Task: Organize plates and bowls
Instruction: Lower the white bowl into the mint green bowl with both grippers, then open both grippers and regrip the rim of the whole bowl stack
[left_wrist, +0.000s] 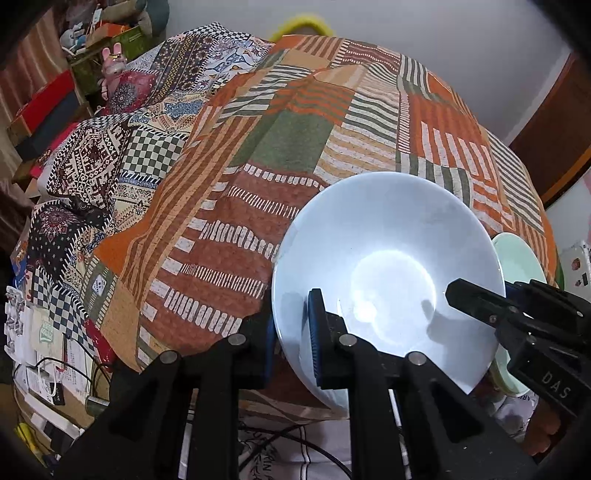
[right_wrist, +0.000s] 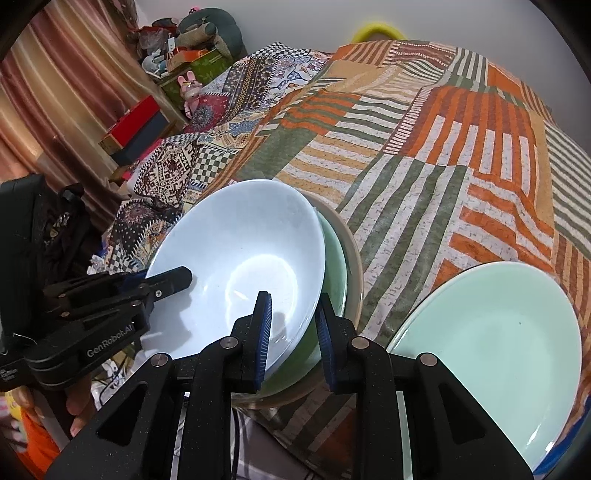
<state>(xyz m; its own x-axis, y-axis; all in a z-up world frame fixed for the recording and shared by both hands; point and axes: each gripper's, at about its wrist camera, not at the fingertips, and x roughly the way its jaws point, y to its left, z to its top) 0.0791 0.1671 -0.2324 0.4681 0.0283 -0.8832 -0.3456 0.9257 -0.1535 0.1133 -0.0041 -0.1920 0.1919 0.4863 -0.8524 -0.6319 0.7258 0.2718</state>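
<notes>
A pale blue bowl (left_wrist: 388, 258) hangs tilted at the near edge of the table, held from both sides. My left gripper (left_wrist: 291, 314) is shut on its near-left rim, one pad inside and one outside. My right gripper (right_wrist: 293, 299) is shut on the opposite rim of the pale blue bowl (right_wrist: 236, 251). Each gripper also shows in the other's view: the right gripper (left_wrist: 480, 291) and the left gripper (right_wrist: 162, 280). Under the blue bowl sits a green bowl (right_wrist: 334, 273) nested in a beige bowl (right_wrist: 356, 273). A mint green plate (right_wrist: 498, 350) lies to the right.
The table carries a patchwork cloth (right_wrist: 461, 166) in orange, green and white stripes, bunched into folds at the left (left_wrist: 110, 155). Boxes and clutter (right_wrist: 136, 125) stand beyond the left side. Cables and papers (left_wrist: 55, 369) lie below the near edge. A hand (right_wrist: 79, 406) grips the left tool.
</notes>
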